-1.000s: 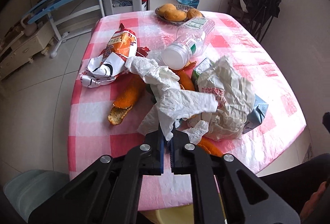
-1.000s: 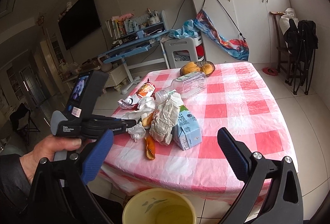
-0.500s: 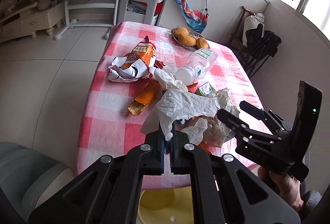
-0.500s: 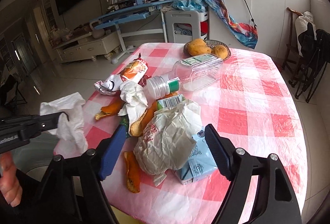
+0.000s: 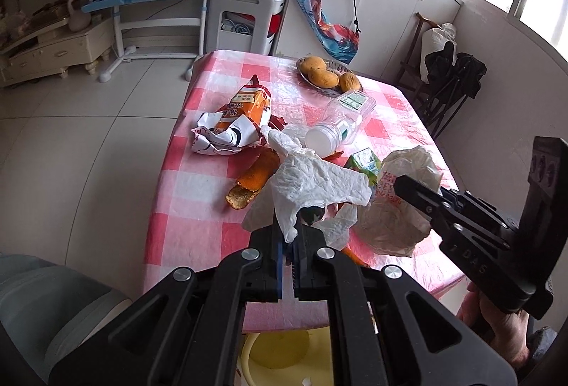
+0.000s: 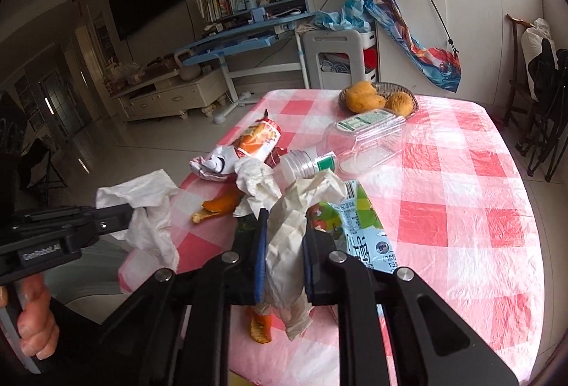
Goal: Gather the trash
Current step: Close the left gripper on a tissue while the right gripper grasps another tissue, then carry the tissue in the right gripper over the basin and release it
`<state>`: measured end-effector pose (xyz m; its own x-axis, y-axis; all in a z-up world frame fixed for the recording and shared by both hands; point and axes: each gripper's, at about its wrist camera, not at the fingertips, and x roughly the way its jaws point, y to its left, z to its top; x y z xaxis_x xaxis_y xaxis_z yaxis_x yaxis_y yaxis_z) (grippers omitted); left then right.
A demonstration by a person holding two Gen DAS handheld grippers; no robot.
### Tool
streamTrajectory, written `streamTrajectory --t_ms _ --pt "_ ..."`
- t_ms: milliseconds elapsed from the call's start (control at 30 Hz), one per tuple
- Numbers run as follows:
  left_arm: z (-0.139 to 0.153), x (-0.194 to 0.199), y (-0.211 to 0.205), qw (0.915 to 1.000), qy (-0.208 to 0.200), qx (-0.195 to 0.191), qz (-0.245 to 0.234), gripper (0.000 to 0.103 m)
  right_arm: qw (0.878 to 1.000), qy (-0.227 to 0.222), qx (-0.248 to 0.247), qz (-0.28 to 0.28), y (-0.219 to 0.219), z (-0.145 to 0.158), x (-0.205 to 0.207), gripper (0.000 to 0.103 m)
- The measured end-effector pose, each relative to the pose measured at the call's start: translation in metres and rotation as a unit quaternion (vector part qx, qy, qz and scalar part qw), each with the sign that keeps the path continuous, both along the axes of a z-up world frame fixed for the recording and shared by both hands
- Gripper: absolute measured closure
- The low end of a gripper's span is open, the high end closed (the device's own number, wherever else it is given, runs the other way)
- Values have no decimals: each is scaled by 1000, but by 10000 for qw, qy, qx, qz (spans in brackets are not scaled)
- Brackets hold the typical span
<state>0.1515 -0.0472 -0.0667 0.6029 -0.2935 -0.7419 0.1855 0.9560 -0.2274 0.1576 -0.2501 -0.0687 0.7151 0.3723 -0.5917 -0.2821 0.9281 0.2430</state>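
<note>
Right gripper (image 6: 282, 244), jaws just closed onto the crumpled paper wrapper (image 6: 291, 229), which fills the gap between the blue pads at the near table edge; left gripper (image 5: 289, 237), jaws together, pinching a white tissue (image 5: 316, 187) lifted clear of the tablecloth (image 6: 461, 208). The wrapper is likely light, soft and springy: a hold across its bunched middle should keep it, while a loose flap may tear or slip. Beyond the right gripper lies an empty clear plastic jar (image 6: 362, 144), rigid and smooth, on its side; beside the wrapper, a glossy drink carton (image 6: 358, 229), flattened; further left, a foil snack bag (image 6: 248, 148), creased; nearest, curled orange peel (image 6: 216, 206), leathery
</note>
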Motion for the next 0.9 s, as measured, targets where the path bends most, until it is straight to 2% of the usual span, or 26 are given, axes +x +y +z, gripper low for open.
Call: streamTrajectory --t_ms 167,333,500,667,833,900 --pt "3 -5 4 9999 -90 -54 44 99 9989 -120 394 232 -1 12 -25 86" --pt "7 -14 7 9997 -209 -76 58 99 9964 213 617 539 6 5 -47 86" --pt "8 -25 6 9996 -273 8 45 99 9925 688 268 979 32 -17 -74 86" --pt "11 -36 5 9993 -358 117 47 99 9823 1349 -209 1286 52 -51 -87 85" --pt "15 -49 3 9985 -479 274 60 99 9746 1710 -506 1353 59 -76 -96 77" --pt "15 -55 1 9980 -518 343 63 99 9748 1729 -595 1281 57 -81 -96 67"
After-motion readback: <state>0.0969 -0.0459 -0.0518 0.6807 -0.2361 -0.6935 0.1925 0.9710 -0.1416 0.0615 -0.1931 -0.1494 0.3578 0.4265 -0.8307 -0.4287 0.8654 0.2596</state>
